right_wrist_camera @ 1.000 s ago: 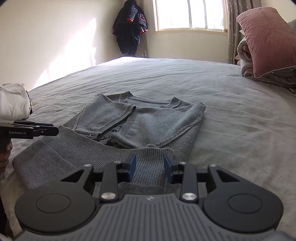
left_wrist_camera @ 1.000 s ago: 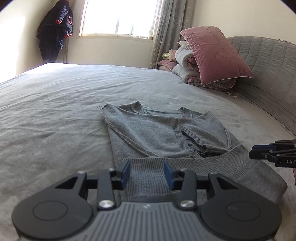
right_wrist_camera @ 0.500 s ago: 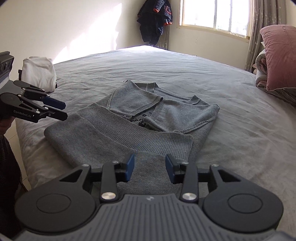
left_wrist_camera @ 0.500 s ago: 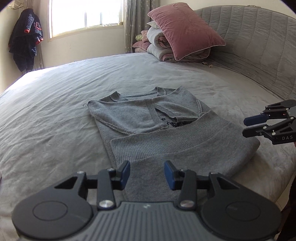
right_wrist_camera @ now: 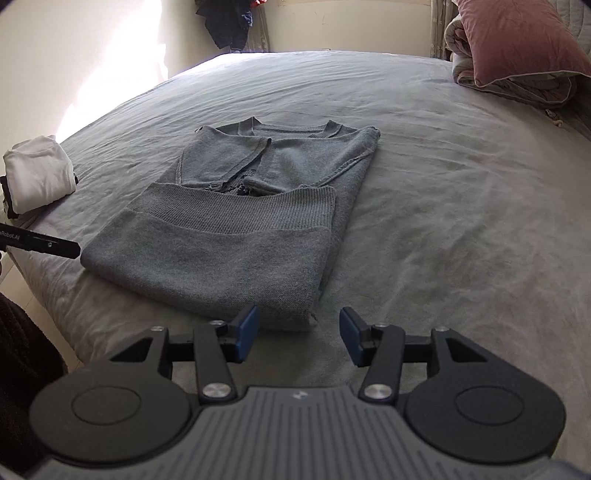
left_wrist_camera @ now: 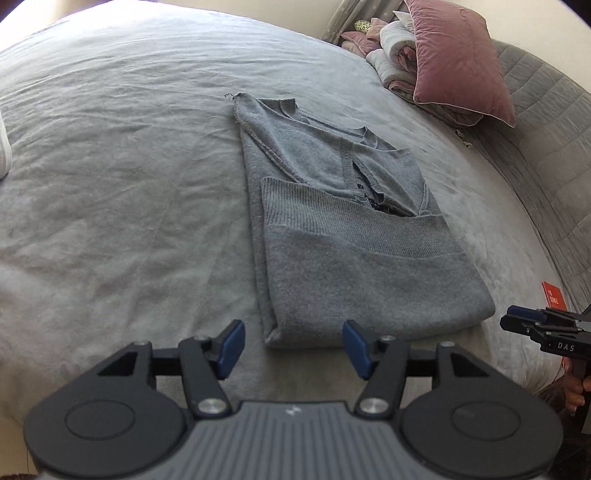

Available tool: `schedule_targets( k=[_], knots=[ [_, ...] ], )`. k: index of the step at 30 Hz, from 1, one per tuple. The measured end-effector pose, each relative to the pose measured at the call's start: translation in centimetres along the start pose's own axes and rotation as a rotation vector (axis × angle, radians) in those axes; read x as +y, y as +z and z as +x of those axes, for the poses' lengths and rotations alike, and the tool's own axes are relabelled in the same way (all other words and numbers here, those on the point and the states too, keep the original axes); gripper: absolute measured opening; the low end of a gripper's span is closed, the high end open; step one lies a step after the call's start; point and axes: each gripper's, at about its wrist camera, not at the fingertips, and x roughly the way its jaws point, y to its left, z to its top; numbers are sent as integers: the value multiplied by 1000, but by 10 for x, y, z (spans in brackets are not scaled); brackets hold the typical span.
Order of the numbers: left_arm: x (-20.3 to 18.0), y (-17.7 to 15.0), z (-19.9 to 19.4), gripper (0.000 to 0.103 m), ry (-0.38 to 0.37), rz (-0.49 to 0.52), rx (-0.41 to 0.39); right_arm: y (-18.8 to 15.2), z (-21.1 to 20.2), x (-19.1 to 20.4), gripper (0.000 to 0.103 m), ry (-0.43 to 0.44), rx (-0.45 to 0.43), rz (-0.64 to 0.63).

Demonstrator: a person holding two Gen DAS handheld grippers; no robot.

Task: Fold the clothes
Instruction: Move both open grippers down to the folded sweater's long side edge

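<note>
A grey knit sweater [left_wrist_camera: 351,236] lies on the grey bed [left_wrist_camera: 110,184], its ribbed hem folded up over the body as far as the buttoned front. In the right wrist view the same sweater [right_wrist_camera: 236,236] lies with its folded edge nearest me. My left gripper [left_wrist_camera: 293,349] hovers just short of that folded edge's left corner; its jaws are opening and nothing is between them. My right gripper [right_wrist_camera: 298,334] is over the right corner, jaws opening too, pads apart from the cloth. Each gripper shows at the other view's edge.
A folded white garment [right_wrist_camera: 37,177] sits at the bed's left edge. A pink pillow [left_wrist_camera: 458,62] on rolled bedding leans by the quilted headboard [left_wrist_camera: 546,155]. A dark jacket [right_wrist_camera: 229,22] hangs on the far wall. A red tag [left_wrist_camera: 553,293] lies at the right.
Both grippers have let go of the sweater's hem, widened their jaws and pulled back toward the near edge, tipping downward. The hem now rests folded over the body.
</note>
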Motion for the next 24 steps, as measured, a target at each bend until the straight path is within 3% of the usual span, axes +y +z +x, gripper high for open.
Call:
schedule_targets(
  k=[5,10,15,19,24],
  knots=[
    [16,-11,5,60,-133,-162,53,-12,8,-23,53,125,55,251],
    [28,-24,13,60,-184,-289,47,-20,18,-42,53,209,44,443],
    [35,-39,19,65,-246,-414,-44,-27,27,-51,54,253,-7,580],
    [41,-49,24,65,-288,-525,-120,-31,32,-54,54,286,-54,665],
    [41,-58,29,61,-307,-590,-214,-37,41,-58,54,321,-137,706]
  ],
)
